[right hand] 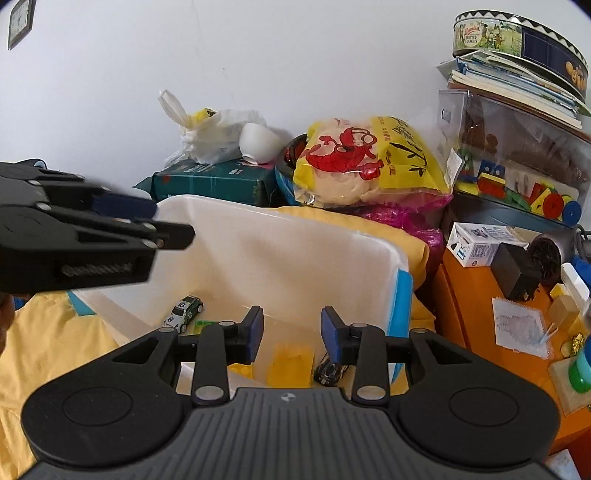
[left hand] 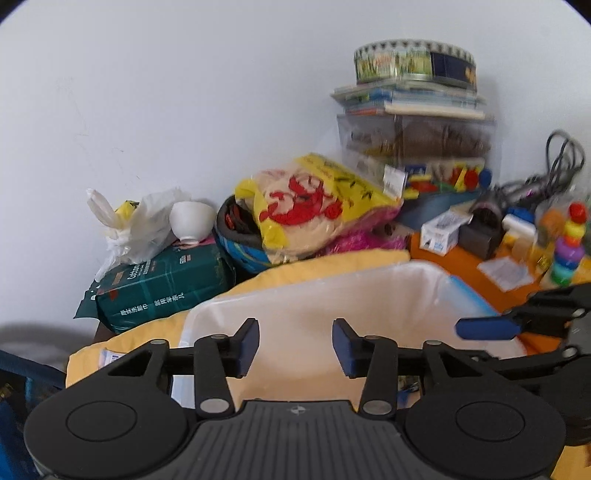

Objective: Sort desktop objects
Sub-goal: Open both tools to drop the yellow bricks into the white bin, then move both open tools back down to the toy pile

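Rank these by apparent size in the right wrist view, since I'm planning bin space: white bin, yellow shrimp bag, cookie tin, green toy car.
1. White bin
2. Yellow shrimp bag
3. Cookie tin, which sits farther back, so its true size is unsure
4. Green toy car

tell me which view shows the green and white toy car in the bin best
The right wrist view: the green and white toy car lies in plain sight on the floor of the white bin. In the left wrist view the bin's near wall hides it.

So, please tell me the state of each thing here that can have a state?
Left hand-held gripper: open, nothing held.
Right hand-held gripper: open, nothing held.
White bin: lidless, toy cars inside.
White bowl: tipped on its side.
Cookie tin: lid on.
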### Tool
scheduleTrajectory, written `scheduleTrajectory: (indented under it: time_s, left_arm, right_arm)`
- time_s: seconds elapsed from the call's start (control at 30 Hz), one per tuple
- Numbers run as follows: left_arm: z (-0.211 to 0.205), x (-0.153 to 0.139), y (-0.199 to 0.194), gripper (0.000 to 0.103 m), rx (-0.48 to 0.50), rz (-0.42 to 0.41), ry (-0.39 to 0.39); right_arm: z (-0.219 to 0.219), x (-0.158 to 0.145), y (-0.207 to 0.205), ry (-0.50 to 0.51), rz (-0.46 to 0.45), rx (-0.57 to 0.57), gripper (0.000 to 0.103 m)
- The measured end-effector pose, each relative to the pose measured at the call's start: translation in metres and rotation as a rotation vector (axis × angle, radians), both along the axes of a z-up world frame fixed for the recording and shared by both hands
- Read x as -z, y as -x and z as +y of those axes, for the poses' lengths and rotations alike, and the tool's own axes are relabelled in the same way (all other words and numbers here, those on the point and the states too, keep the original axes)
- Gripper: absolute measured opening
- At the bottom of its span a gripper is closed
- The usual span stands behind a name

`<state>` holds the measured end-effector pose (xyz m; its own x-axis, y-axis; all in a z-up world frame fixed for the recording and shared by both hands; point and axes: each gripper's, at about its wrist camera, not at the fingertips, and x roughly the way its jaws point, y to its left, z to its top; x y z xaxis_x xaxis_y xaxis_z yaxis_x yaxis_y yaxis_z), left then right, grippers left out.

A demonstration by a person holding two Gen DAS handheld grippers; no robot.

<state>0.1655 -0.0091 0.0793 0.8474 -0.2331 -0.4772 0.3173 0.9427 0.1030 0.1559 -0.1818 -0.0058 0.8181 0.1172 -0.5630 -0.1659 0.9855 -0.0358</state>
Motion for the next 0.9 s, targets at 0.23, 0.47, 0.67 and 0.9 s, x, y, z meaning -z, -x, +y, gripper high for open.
scheduleTrajectory:
  time_s: [0.23,0.47,0.67,0.9]
  left_arm:
    - [0.024,-0.016,0.058,0.060,0.009,-0.063,0.104]
    - [0.050,0.027,0.115,0.067,-0.015,0.040,0.124]
    - [0.048,0.089,0.142,0.067,-0.008,0.204,0.056]
    - [0.032,0.126,0.153,0.066,0.031,0.273,-0.029]
  right_arm:
    - [-0.002,-0.013,0.026,-0.040,-0.054,-0.013,0.039]
    - [-0.004,-0.014,0.081,-0.064,-0.075,-0.090,0.045]
    - [0.000,0.030,0.111,-0.055,0.080,-0.152,0.043]
    - [0.016,0.076,0.126,-0.020,0.223,-0.191,0.036]
